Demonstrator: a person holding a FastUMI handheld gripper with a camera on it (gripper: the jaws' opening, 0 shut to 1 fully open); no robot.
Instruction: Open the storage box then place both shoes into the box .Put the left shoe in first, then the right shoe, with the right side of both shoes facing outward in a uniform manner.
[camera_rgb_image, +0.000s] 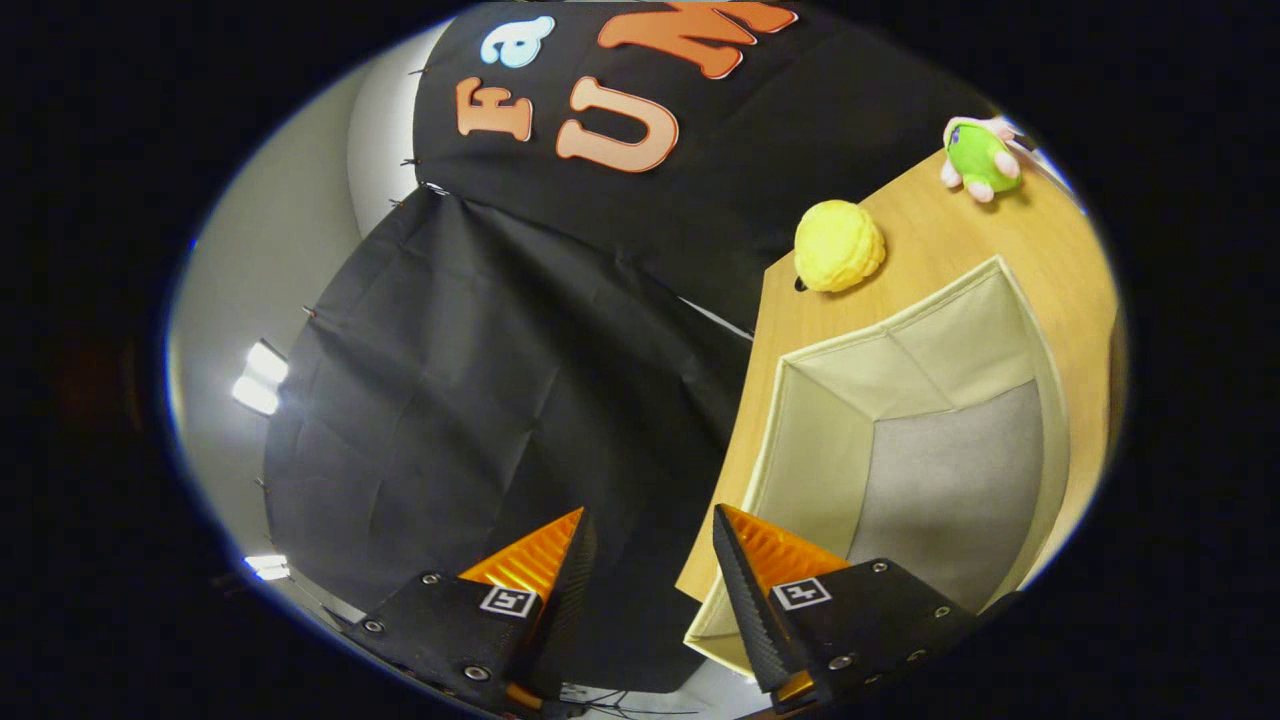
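The view is rolled hard to one side. A cream fabric storage box (820, 400) stands open on the wooden table (950, 240), its grey floor bare inside. My gripper (650, 522) is open, with a clear gap and nothing between the orange fingers. The right finger (760, 560) hangs over the box's near corner; the left finger (535, 560) is off the table's edge, in front of the black cloth.
A yellow plush ball (838, 245) lies on the table just beyond the box. A green plush toy (978, 158) sits at the table's far end. The black cloth wall (480, 380) and a grey wall with ceiling lights (258, 380) lie past the table edge.
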